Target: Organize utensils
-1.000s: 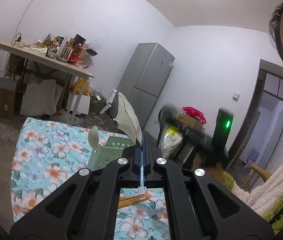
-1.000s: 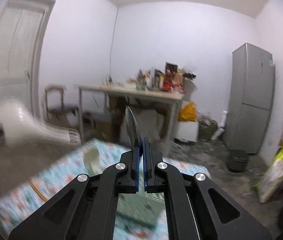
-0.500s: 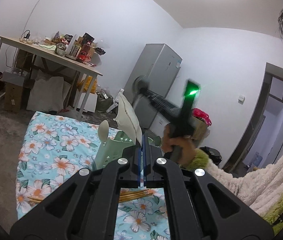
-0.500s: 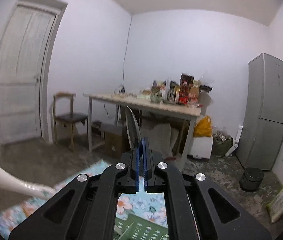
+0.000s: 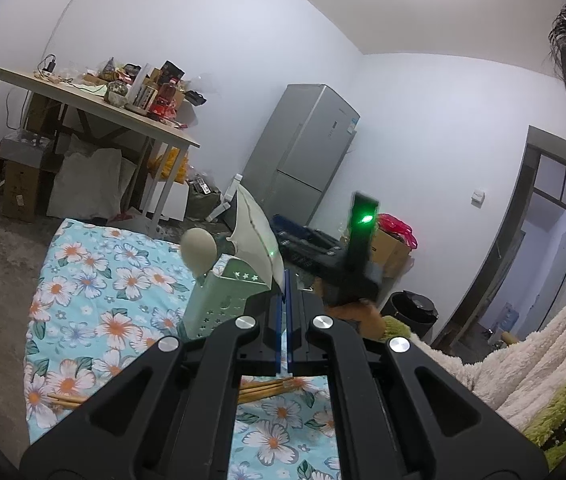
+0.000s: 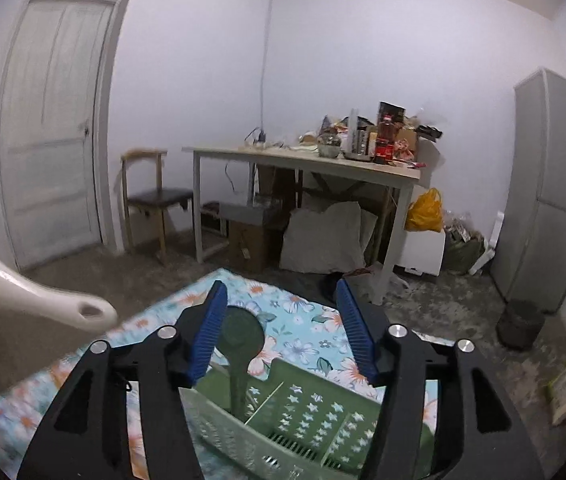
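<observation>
right tongs (image 6: 281, 332): opening over the green basket (image 6: 315, 412), spoon (image 6: 241, 344) standing inside, pads off it; lift straight out. left tongs (image 5: 285, 332): clamped on white spatula (image 5: 257, 240). chopsticks (image 5: 267, 388) on bench.

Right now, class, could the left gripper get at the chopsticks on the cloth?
Probably not yet. The chopsticks lie uncovered on the cloth just below the left gripper, but its fingers are shut on a white paddle, which would have to be put down first.
</observation>
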Available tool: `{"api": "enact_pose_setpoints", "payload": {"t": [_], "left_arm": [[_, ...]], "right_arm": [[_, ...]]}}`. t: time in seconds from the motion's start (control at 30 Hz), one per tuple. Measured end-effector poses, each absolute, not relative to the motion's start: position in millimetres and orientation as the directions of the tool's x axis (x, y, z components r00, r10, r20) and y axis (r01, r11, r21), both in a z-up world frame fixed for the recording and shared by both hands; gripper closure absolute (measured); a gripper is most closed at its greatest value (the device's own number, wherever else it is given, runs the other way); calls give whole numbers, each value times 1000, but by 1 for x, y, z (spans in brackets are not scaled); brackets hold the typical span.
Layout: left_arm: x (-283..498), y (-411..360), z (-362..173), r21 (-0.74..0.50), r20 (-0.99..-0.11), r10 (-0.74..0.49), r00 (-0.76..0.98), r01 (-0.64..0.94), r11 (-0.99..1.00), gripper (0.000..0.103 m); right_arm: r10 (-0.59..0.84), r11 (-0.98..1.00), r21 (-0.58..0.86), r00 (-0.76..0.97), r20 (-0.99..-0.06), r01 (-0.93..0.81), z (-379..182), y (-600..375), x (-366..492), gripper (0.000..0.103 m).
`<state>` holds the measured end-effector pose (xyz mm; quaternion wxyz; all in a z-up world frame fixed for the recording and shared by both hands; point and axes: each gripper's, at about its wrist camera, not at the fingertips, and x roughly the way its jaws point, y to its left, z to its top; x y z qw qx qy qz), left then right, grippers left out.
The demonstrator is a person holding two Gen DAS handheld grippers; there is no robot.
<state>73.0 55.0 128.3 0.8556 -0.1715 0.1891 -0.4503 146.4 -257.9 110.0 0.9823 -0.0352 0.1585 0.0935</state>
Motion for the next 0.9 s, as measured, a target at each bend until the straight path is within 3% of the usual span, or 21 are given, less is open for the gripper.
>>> {"api": "enact_pose_setpoints", "payload": {"t": [0.17, 0.3, 0.63, 0.9], "left_arm": [[73, 46, 136, -457, -149, -864, 481, 742, 492, 103], [78, 31, 144, -451, -148, -897, 417, 779, 436, 103], [119, -59, 154, -407, -317, -913, 257, 833, 375, 103], [154, -116, 138, -417, -505, -838, 206, 792, 446, 103]], "right_arm": [[169, 985, 90, 952, -256, -151, 125, -288, 102, 40], [120, 987, 134, 956, -267, -87, 116, -302, 64, 40], [44, 977, 209, 919, -393, 42, 59, -318, 13, 40], [48, 978, 202, 906, -420, 42, 42, -315, 7, 40]]}}
